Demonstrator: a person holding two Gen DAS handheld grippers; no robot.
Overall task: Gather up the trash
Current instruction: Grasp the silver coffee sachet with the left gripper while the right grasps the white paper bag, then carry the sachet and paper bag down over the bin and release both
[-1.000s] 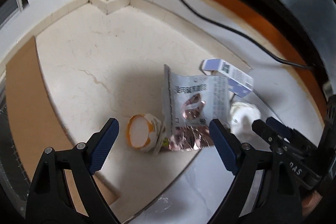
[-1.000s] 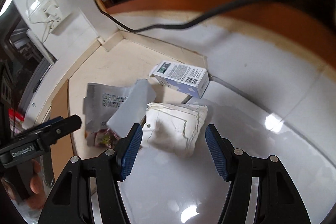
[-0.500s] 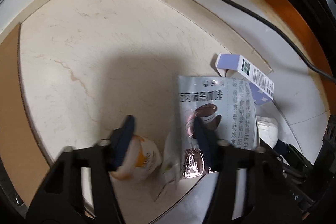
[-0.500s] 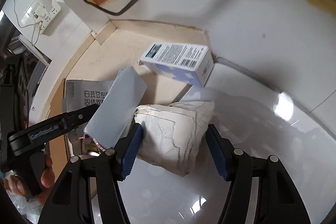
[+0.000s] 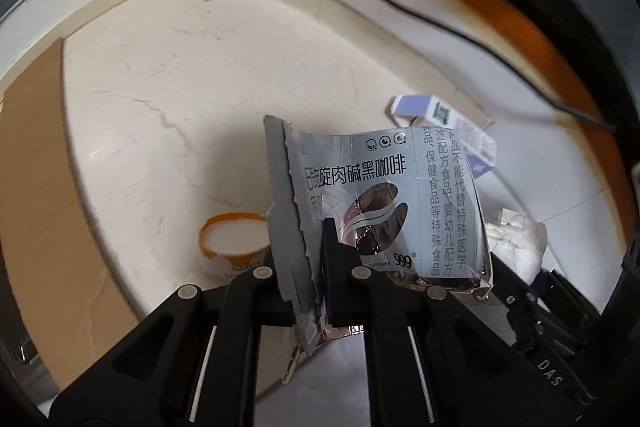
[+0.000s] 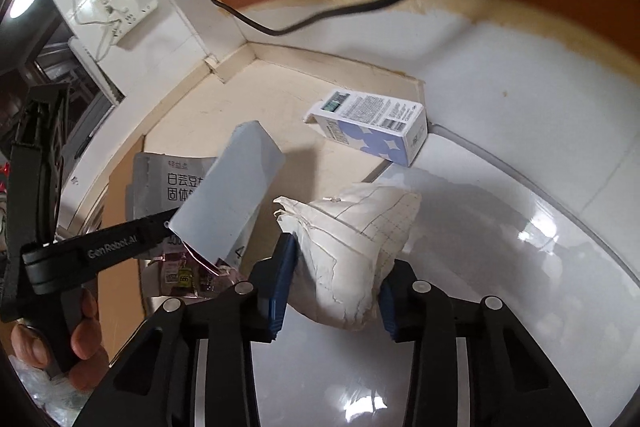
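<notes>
Left tool (image 5: 308, 267) clamped the silver packet (image 5: 384, 203), long axis upright, torn top pointing away. Right tool (image 6: 332, 291) clamped the crumpled paper (image 6: 352, 247).

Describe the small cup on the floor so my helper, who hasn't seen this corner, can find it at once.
Start at the cream floor tile that runs into the wall corner. At its near edge, just left of the silver coffee packet held in the left gripper, lies a small cup. It is the only round item there, white with an orange rim; the other litter is a packet, a box and crumpled paper.
</notes>
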